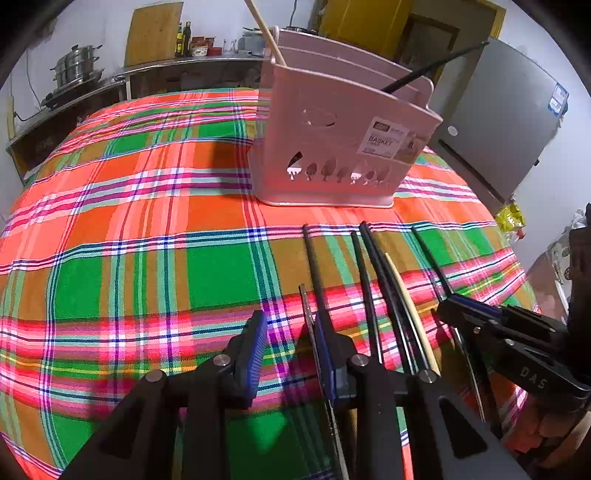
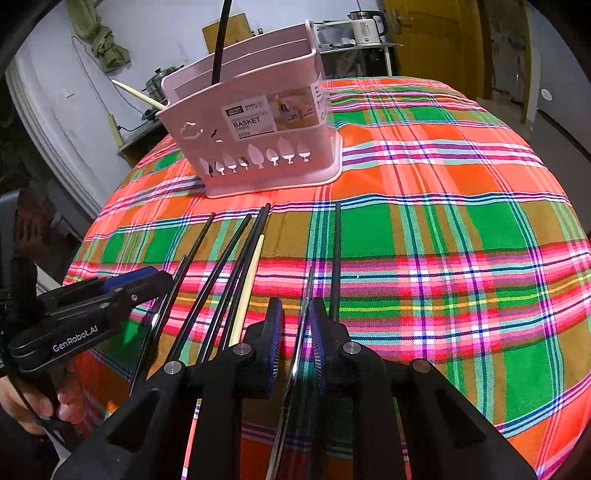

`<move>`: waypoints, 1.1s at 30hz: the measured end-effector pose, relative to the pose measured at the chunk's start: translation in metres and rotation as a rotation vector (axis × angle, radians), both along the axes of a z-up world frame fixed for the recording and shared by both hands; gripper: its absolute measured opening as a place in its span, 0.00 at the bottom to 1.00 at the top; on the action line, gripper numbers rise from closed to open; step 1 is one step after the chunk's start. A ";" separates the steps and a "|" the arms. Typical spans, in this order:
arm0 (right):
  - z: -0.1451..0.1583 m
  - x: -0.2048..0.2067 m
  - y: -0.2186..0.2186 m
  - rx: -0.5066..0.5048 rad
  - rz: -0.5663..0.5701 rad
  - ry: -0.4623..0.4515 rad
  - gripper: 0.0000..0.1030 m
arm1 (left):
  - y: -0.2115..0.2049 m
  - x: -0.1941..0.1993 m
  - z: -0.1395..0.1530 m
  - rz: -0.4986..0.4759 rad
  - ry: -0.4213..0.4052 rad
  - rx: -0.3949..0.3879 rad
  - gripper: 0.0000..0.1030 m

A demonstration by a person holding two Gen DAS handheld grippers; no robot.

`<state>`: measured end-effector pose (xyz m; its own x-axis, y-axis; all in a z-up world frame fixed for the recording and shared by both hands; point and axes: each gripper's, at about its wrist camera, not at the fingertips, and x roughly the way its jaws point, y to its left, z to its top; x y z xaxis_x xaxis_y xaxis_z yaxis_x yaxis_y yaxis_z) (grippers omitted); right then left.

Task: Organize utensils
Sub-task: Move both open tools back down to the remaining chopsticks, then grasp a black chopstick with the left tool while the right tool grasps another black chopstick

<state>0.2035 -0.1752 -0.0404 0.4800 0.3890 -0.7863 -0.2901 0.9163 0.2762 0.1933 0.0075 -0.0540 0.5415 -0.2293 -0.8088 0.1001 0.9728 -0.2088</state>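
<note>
A pink utensil basket (image 1: 332, 140) stands on the plaid tablecloth; it also shows in the right wrist view (image 2: 255, 125). It holds a black chopstick (image 1: 432, 68) and a cream chopstick (image 1: 264, 29). Several black chopsticks (image 1: 373, 266) and one cream chopstick (image 1: 410, 302) lie side by side on the cloth in front of it. My left gripper (image 1: 291, 332) is open and low over the cloth, with a thin metal utensil (image 1: 306, 314) by its right finger. My right gripper (image 2: 297, 321) is nearly closed around a thin metal utensil (image 2: 306, 295) but does not clamp it.
The round table has a plaid cloth (image 1: 147, 221). A counter with pots (image 1: 75, 68) and bottles runs behind. A grey fridge (image 1: 506, 122) stands to the right. A white kettle (image 2: 365, 26) and a yellow door (image 2: 436, 37) are behind in the right wrist view.
</note>
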 end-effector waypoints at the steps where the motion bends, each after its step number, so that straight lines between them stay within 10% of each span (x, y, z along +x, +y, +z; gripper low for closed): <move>1: 0.000 0.000 0.000 -0.001 0.000 0.000 0.16 | -0.001 0.000 0.000 -0.001 0.001 0.009 0.26; 21: -0.001 0.017 0.013 -0.085 0.008 0.006 0.05 | -0.022 0.006 0.001 -0.064 0.019 0.164 0.23; 33: 0.015 0.014 0.015 -0.080 0.029 -0.016 0.04 | -0.011 0.005 0.015 -0.073 0.016 0.100 0.04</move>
